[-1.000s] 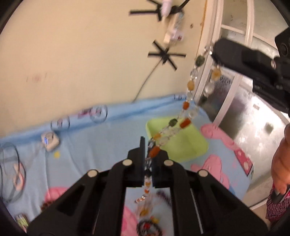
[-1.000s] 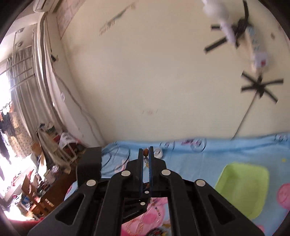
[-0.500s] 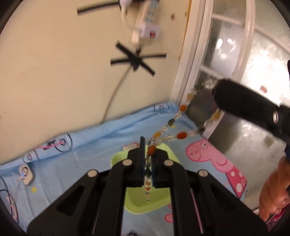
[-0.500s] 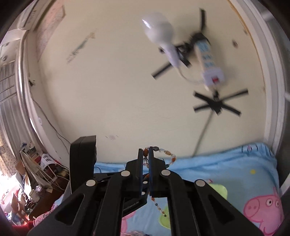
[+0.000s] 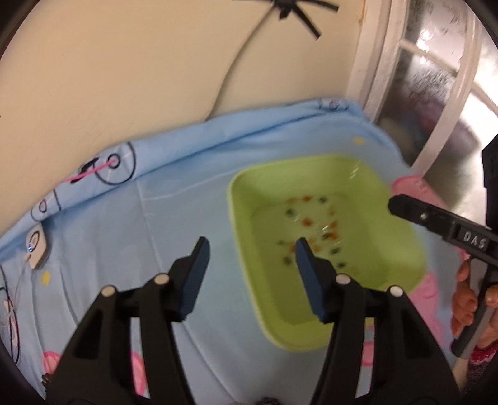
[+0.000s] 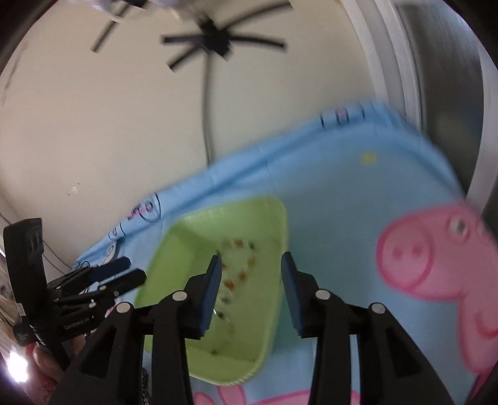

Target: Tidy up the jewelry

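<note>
A beaded necklace (image 5: 314,227) with orange, green and clear beads lies loose on the floor of a lime green tray (image 5: 239,212). My left gripper (image 5: 250,249) is open and empty above the tray's left rim. My right gripper (image 6: 250,264) is open and empty over the tray (image 6: 174,249), with the necklace (image 6: 238,271) below its left finger. Each gripper shows in the other's view: the right gripper (image 5: 404,208) at the tray's right side, the left gripper (image 6: 124,274) at its left.
The tray sits on a light blue cartoon-print sheet (image 5: 174,224) against a cream wall with a cable taped in a black cross (image 5: 286,6). A small white device (image 5: 37,246) lies at far left. A white door frame (image 5: 373,62) stands at right.
Both grippers were shut on the necklace, holding it stretched in the air. Both have opened and the necklace has dropped into the green tray. Both views have tilted down toward the tray.
</note>
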The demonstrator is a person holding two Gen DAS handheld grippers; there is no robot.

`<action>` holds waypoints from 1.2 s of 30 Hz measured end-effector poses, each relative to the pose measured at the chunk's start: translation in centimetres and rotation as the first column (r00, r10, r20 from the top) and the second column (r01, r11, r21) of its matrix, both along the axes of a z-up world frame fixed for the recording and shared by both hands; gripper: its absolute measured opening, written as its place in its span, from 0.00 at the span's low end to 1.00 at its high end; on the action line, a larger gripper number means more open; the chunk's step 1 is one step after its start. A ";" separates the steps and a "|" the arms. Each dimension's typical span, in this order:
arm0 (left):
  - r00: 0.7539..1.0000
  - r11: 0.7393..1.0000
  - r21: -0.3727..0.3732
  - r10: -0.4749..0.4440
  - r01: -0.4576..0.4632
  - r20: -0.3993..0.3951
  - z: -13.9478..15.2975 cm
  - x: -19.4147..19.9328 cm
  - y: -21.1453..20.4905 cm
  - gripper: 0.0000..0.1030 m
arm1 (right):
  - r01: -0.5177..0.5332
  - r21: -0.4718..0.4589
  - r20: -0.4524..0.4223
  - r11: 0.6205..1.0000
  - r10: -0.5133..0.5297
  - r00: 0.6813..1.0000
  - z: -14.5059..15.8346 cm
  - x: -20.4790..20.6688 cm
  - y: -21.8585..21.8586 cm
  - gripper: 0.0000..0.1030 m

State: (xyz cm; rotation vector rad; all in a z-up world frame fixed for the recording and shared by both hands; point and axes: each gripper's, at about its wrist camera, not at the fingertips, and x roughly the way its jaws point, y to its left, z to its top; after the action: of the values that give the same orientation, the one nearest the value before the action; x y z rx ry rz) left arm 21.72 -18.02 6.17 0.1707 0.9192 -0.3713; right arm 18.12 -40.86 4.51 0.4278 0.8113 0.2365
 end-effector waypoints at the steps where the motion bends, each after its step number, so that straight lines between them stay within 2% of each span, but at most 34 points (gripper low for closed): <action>1: 1.000 1.000 0.009 0.004 -0.004 -0.015 -0.5 0.3 0.1 0.53 | -0.008 0.013 -0.016 1.000 0.009 1.000 -0.4 0.1 0.1 0.15; 3: 0.999 1.000 0.016 0.016 -0.016 -0.040 -1.5 0.7 0.4 0.53 | -0.010 0.035 -0.041 0.999 0.012 0.999 -1.1 0.3 0.5 0.16; 8: 0.997 0.997 0.027 0.068 -0.067 -0.038 -2.1 2.3 2.1 0.50 | -0.045 0.047 -0.051 0.998 0.047 0.998 -1.0 2.2 3.1 0.17; 11: 0.993 0.992 0.043 0.116 -0.116 -0.009 -2.1 4.6 3.8 0.50 | -0.070 0.024 -0.054 0.997 0.071 0.996 -0.8 4.8 5.9 0.17; 13: 0.984 0.982 0.051 0.179 -0.180 0.008 -1.8 6.6 5.1 0.50 | -0.081 0.025 -0.062 0.996 0.083 0.995 -0.8 7.2 7.6 0.18; 14: 0.977 0.977 0.030 0.212 -0.212 0.005 -1.7 7.6 6.0 0.50 | -0.089 0.024 -0.067 0.996 0.090 0.994 -0.9 8.4 8.7 0.19; 16: 0.961 0.959 -0.060 0.275 -0.276 -0.033 -1.3 9.6 8.7 0.50 | -0.097 0.021 -0.067 0.995 0.098 0.993 -1.0 10.1 10.1 0.19; 19: 0.941 0.928 -0.154 0.333 -0.339 -0.065 0.2 9.7 12.0 0.50 | -0.068 0.014 -0.050 0.998 0.068 0.996 -0.3 10.7 11.1 0.19; 21: 0.947 0.927 -0.193 0.317 -0.322 -0.057 1.9 8.1 13.7 0.51 | -0.027 0.014 -0.012 1.000 0.028 1.000 0.6 9.3 10.4 0.19; 23: 0.959 0.936 -0.207 0.283 -0.283 -0.031 3.5 5.4 15.3 0.52 | -0.020 -0.016 0.049 1.000 0.021 0.999 2.0 6.7 9.9 0.19; 26: 0.966 0.953 -0.177 0.257 -0.247 0.035 5.1 -0.7 18.2 0.59 | -0.087 -0.077 0.122 0.993 0.096 0.988 3.7 2.0 10.5 0.19; 29: 0.956 0.958 -0.114 0.275 -0.264 0.099 4.9 -7.3 21.6 0.60 | -0.232 -0.120 0.140 0.965 0.247 0.959 4.0 -2.7 12.6 0.19; 31: 0.951 0.952 -0.113 0.295 -0.284 0.093 3.8 -11.7 24.0 0.60 | -0.358 -0.125 0.094 0.925 0.370 0.924 3.3 -5.0 14.1 0.19; 33: 0.948 0.945 -0.126 0.312 -0.302 0.066 2.4 -14.6 25.2 0.60 | -0.491 -0.133 0.043 0.861 0.500 0.865 2.4 -6.6 16.1 0.19; 34: 0.947 0.943 -0.128 0.317 -0.308 0.054 1.7 -16.0 25.6 0.60 | -0.522 -0.183 0.026 0.833 0.535 0.845 2.2 -7.1 17.3 0.15; 35: 0.945 0.942 -0.126 0.321 -0.312 0.056 1.1 -17.4 25.8 0.60 | -0.549 -0.270 0.005 0.791 0.571 0.821 1.9 -8.0 18.7 0.08; 36: 0.944 0.941 -0.128 0.324 -0.314 0.065 0.5 -18.4 25.8 0.60 | -0.571 -0.340 -0.013 0.747 0.604 0.797 1.9 -8.9 19.8 0.07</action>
State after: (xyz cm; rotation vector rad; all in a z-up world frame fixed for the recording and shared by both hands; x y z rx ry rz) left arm 3.29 7.80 6.62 -0.0701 0.8220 -0.1138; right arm 9.26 -21.01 6.37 -0.1766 0.8527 0.6991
